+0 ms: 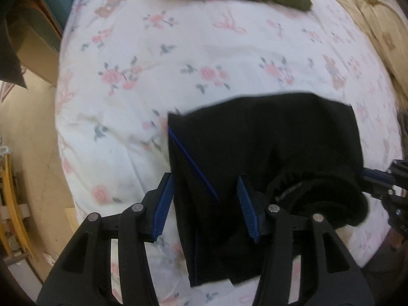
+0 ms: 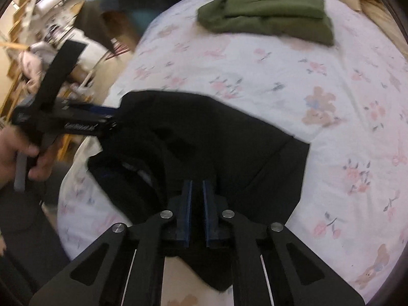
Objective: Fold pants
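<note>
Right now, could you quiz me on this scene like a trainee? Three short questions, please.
1. True or false: the left gripper is open, its pads either side of the black pants.
2. Which garment lies folded at the far end of the floral bedsheet? A) olive green garment B) red towel C) white shirt
3. Fill in: the right gripper is nearly shut on the ____.

Key: 1 true; 2 A; 3 black pants.
</note>
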{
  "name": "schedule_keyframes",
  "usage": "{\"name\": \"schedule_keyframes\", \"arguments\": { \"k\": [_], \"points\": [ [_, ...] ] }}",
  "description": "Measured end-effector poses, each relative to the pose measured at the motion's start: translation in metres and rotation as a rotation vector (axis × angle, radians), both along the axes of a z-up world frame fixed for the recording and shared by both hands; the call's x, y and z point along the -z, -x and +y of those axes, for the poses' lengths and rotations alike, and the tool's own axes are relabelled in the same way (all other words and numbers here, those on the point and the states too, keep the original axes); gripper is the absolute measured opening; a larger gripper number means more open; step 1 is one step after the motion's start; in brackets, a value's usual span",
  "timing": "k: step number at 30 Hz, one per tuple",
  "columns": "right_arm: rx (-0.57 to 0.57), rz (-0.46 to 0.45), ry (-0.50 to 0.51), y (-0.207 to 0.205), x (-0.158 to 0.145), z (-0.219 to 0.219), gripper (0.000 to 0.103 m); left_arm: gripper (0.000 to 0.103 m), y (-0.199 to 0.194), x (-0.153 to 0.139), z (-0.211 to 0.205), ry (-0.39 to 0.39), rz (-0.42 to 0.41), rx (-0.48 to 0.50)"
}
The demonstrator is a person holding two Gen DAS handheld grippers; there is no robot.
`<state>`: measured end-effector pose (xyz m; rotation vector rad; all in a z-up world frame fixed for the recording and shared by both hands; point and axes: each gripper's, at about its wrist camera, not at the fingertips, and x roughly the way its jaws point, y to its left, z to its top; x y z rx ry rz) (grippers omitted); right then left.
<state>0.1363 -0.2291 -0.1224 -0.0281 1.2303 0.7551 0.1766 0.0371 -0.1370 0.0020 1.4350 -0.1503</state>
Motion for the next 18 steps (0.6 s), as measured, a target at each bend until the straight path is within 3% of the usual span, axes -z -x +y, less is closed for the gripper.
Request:
{"name": "schedule_keyframes", "arguments": {
  "k": [3,5,8,13,18],
  "points": [
    [-0.065,0.045,0.041,0.02,0.011,0.001,0.007,0.047,0.019,-0.007,0.003,-0.013,-0.012,0.039],
    [-0.117,0.078,0.078,0.035,0.019,0.001,0.007,0.047,0.037,-0.005,0.003,-0.013,0.029,0.103],
    [-0.129,0.082,0.113,0.045,0.016,-0.002,0.007,0.047,0.055,-0.007,0.008,-0.022,0.029,0.155],
    [-0.058,0.01,0.108,0.036,-0.008,-0.001,0.009,0.047,0.055,-0.023,0.035,0.062,-0.051,0.029],
    [0.07,-0.021,0.007,0.019,-0.024,-0.005,0.012,0.047,0.06,-0.026,0.025,0.15,-0.089,0.018]
  ]
}}
